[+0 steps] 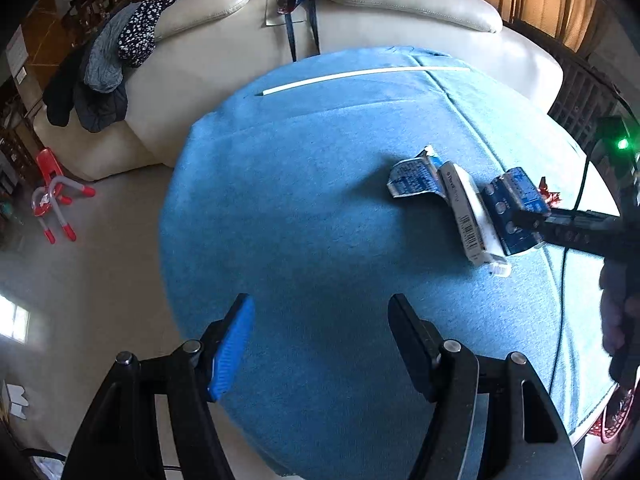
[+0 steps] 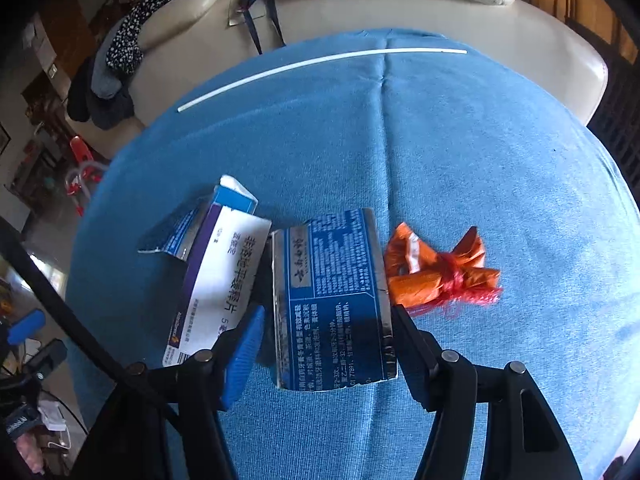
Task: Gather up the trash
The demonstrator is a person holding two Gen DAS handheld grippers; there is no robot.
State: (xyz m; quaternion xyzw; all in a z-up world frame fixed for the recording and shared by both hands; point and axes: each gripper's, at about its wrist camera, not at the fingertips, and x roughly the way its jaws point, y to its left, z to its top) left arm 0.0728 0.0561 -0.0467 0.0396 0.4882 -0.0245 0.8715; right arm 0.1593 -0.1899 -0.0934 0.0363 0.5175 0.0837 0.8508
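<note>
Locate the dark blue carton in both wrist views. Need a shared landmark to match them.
Left wrist: dark blue carton at right edge of the blue cloth, right gripper reaching it.
Right wrist: lower centre, between that gripper's open fingers, beside the white box.
Shared landmark: white strip along the far side.

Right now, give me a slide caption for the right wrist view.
Right gripper straddles a dark blue carton on the blue cloth.

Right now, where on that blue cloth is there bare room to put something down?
Bare cloth lies left of the boxes, between the white strip and the left gripper. It is crowded around the right gripper: dark blue box, white box, orange wrapper.
</note>
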